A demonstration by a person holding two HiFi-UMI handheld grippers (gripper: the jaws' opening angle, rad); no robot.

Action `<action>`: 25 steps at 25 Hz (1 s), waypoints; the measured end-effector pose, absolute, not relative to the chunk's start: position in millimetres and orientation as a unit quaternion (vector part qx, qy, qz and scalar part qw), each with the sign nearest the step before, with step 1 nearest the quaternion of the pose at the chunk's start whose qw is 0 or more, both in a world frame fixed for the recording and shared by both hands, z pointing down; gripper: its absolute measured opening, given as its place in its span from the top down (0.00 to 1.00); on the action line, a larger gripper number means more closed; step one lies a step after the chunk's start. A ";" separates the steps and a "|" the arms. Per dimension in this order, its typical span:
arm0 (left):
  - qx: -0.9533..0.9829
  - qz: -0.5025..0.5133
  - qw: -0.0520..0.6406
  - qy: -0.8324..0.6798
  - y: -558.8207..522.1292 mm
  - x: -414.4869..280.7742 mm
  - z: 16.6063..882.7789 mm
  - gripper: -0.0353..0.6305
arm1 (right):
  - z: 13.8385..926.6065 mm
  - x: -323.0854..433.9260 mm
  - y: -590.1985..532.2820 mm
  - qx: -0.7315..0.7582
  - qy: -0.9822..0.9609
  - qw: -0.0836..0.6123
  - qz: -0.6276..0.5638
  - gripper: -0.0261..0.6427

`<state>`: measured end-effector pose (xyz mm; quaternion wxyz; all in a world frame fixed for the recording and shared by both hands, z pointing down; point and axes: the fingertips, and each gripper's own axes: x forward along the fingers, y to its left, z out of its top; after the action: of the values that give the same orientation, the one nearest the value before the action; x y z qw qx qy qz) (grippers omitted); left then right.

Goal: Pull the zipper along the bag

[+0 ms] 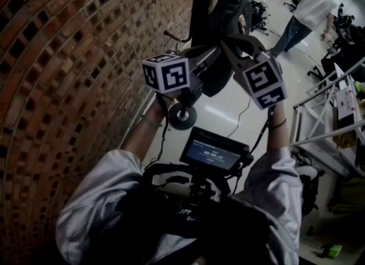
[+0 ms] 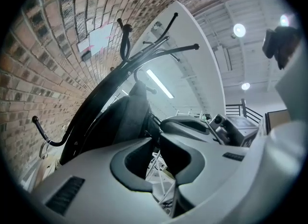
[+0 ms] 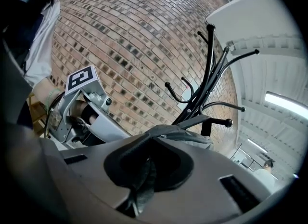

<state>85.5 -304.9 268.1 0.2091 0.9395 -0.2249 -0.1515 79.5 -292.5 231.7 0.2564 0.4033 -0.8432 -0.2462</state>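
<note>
A rough red-brown brick wall point(image 1: 68, 87) fills the left half of the head view. Its foot runs diagonally down to a glossy white tiled floor point(image 1: 228, 113), which lies open through the middle and toward the upper right. A white metal frame point(image 1: 325, 107) hems the right edge. A person point(image 1: 312, 1) in a white shirt stands well off in the top right corner.

Close to the wall at top centre rises a black metal rack point(image 1: 202, 7). In the right gripper view its thin curved hooks point(image 3: 230, 122) end in round knobs.

The bag point(image 1: 231, 16) is soft dark grey cloth. It hangs slack at top centre of the head view, just right of the rack's pole.

Both grippers are raised toward it, each of smooth grey plastic with dark-lined fingers. The left gripper point(image 2: 158, 167), low in the centre of its own view, has its fingers parted with nothing between them. The right gripper point(image 3: 150, 163) has its fingers pressed together on a narrow dark strip point(image 3: 143, 184). The strip runs up toward the grey cloth just above the fingers, but I cannot tell whether it is the zipper pull.
</note>
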 end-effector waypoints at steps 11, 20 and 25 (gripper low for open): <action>0.948 -0.146 0.185 -0.215 -309.8 81.2 248.1 0.86 | 231.4 80.4 -292.6 0.369 -0.864 0.251 -0.234 0.94; 0.948 -0.185 0.194 -0.170 -310.8 78.6 228.1 0.94 | 230.2 81.9 -290.3 0.334 -0.892 0.228 -0.204 0.94; 0.940 -0.240 0.206 -0.128 -301.2 71.6 183.5 0.94 | 230.3 81.8 -291.8 0.341 -0.887 0.228 -0.210 0.94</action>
<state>71.6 -301.2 183.5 0.2063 0.9399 -0.1281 -0.2401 81.8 -291.8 230.3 0.2284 0.3412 -0.8874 -0.2098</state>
